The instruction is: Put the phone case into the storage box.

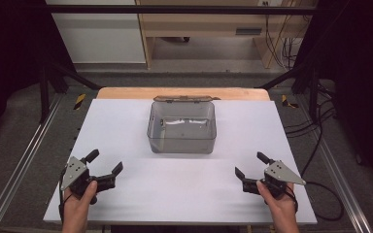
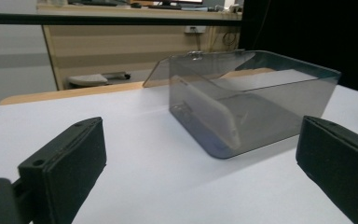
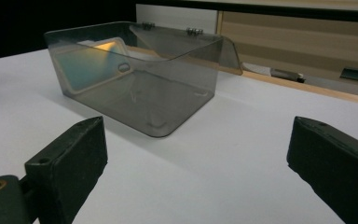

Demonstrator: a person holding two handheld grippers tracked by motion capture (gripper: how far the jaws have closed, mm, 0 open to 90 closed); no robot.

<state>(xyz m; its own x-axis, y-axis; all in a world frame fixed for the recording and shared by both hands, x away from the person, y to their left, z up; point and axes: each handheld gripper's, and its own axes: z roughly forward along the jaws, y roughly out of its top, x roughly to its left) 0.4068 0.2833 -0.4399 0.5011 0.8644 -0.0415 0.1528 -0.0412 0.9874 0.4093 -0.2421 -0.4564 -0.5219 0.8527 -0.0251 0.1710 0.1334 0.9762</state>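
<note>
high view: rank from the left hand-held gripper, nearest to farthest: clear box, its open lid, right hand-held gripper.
From the left hand-held gripper, at the table's near left:
1. Clear box, mid-table, ahead and to its right.
2. Open lid, hinged back behind the box's far rim.
3. Right hand-held gripper, at the table's near right.

A clear, smoke-tinted plastic box (image 1: pixel 182 127) with rounded corners sat upright on the white table, toward the far middle of it. Its hinged lid (image 1: pixel 186 99) stood open, thrown back behind the far wall and sloping down toward the table's wooden edge. Inside, a flat pale rectangular piece (image 2: pixel 205 111) leaned against one side wall; what it was could not be told
</note>
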